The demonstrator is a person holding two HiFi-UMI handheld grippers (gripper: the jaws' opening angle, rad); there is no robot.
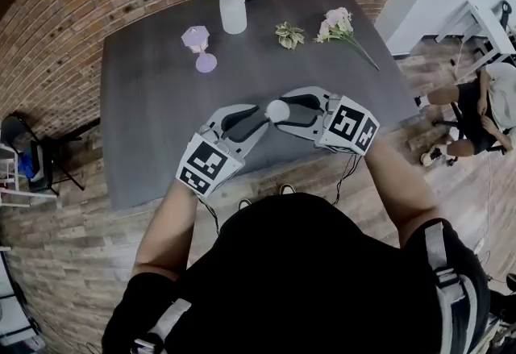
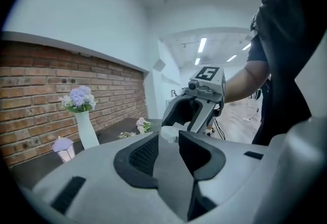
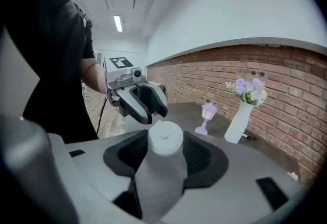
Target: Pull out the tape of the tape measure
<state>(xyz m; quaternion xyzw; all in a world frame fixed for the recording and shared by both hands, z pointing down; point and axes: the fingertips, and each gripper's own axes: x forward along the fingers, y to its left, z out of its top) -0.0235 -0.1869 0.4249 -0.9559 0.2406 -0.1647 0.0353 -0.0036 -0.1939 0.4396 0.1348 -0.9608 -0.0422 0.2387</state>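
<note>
Above the table (image 1: 161,127), right tool (image 1: 287,112) grips the tape measure (image 1: 276,110), left tool (image 1: 255,118) gaping toward it.

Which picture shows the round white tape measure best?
The right gripper view: the tape measure is close up, its whole round face showing. The head view shows it small, from above. The left gripper view shows only a bit past the left tongs.

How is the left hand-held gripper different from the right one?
The right hand-held gripper squeezes the round white tape measure between its jaws; the left hand-held gripper squeezes nothing, and its jaws stand apart. In the head view the left one reaches in from the lower left, the right one from the right. Both are pale grey with black pads, and their tips meet above the dark table.
</note>
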